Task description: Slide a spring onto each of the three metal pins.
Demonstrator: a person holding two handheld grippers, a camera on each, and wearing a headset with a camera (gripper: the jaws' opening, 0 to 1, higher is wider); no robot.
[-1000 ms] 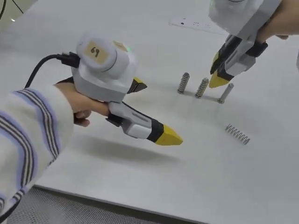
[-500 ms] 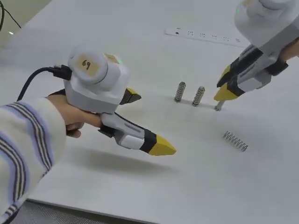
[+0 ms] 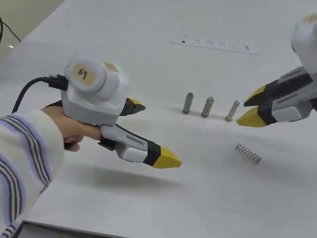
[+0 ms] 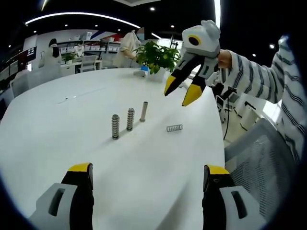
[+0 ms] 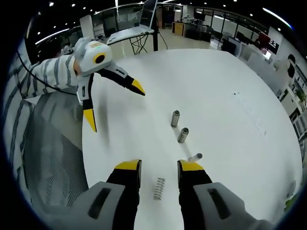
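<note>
The right gripper [image 3: 245, 111] is hovering empty, jaws parted, beside the bare pin [image 3: 232, 111] and near the loose spring [image 3: 247, 153] lying on the table [image 3: 208, 198], probably to pick it up, while the left gripper [image 3: 161, 134] is idling wide open, well apart.

Office (potted plant [image 4: 156, 56], ceiling spotlights [image 4: 152, 8]).

White surface [image 3: 148, 198], plain. Three pins stand upright on it in a close row. Seen in the head view, the left pin [image 3: 188, 103] and middle pin [image 3: 207, 107] each carry a spring; the right pin [image 3: 232, 111] is bare. A loose spring [image 3: 247, 153] lies flat near the right pin, not touching it. A power strip [image 3: 215, 44] lies flat farther back.
</note>
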